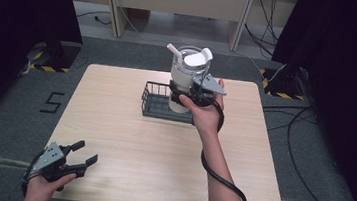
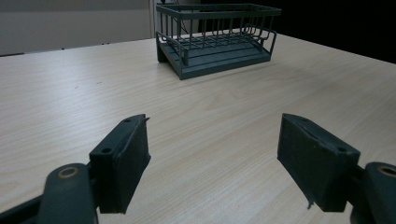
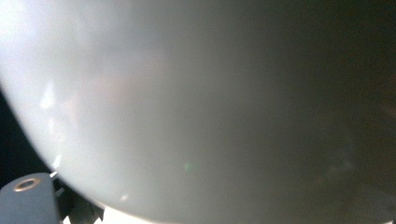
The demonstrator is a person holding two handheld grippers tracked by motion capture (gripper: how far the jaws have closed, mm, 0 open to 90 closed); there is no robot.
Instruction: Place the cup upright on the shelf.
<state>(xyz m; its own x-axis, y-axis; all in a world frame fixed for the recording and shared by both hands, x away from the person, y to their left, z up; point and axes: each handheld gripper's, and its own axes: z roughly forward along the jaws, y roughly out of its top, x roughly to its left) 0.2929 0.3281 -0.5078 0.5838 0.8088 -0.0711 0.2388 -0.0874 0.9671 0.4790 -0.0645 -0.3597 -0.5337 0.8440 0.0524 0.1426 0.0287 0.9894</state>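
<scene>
A light wooden desk (image 1: 124, 165) stands on a grey carpet floor (image 1: 321, 160). Dark curtains (image 1: 20, 8) hang at both sides. Black cables (image 1: 309, 124) lie on the floor past the desk's right edge.

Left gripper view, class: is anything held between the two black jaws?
No. The left gripper has its jaws standing wide apart with bare wooden table between them, and the dark wire basket sits farther off.

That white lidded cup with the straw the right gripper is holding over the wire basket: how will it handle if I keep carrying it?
The tall white cup with clear lid and straw looks rigid, so it should not sag. The right gripper clamps its smooth wall low down, so it may slip or tilt. Its tall shape could catch the dark wire basket rim and tip.
</scene>
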